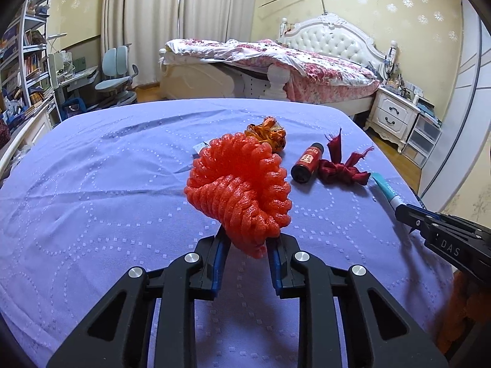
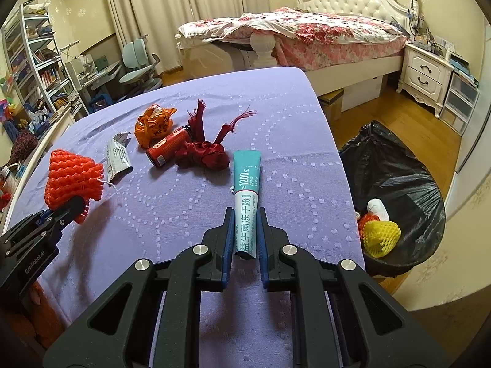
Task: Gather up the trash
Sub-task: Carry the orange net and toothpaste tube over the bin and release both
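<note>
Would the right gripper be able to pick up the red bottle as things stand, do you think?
Probably not yet: the right gripper is shut on the teal tube. The red bottle lies uncovered ahead beside the red ribbon, so the way looks free once the tube is dropped.

Foam net [image 1: 239, 190]: soft, ribbed, matt. Tube [image 2: 246, 196]: smooth plastic, slight gloss. Tablecloth [image 1: 107, 184]: matt woven cloth, stitched pattern. Ribbon [image 2: 204, 156]: satin cloth, frayed ends. Trash bag [image 2: 399, 168]: glossy thin plastic.
</note>
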A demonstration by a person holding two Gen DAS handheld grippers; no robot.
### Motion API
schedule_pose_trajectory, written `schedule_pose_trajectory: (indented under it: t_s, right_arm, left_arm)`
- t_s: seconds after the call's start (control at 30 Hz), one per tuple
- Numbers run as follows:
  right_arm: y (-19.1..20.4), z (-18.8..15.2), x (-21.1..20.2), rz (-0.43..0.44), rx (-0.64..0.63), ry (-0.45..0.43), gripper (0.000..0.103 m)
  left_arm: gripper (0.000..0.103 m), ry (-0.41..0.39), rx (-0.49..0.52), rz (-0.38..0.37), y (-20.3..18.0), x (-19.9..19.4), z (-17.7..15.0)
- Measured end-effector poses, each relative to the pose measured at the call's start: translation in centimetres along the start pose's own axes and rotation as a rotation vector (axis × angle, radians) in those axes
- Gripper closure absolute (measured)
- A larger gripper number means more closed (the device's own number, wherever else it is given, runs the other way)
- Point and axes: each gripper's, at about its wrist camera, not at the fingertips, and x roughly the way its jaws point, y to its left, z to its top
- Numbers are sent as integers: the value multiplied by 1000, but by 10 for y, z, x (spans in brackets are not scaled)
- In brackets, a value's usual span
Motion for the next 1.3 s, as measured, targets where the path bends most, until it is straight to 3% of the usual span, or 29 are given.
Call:
schedule_pose_trajectory:
  t_s: [0.43, 0.87, 1.3]
  right_arm:
    - [-21, 4, -17, -28, 30, -48, 89]
    - [-93, 14, -34, -141, 116, -104, 89]
    - [-168, 20, -22, -219, 213, -103, 89]
  left_arm:
    - [78, -28, 63, -76, -41, -5, 11]
    - [78, -14, 183, -212, -133, 32, 36]
    - [78, 23, 325, -251, -214, 75, 48]
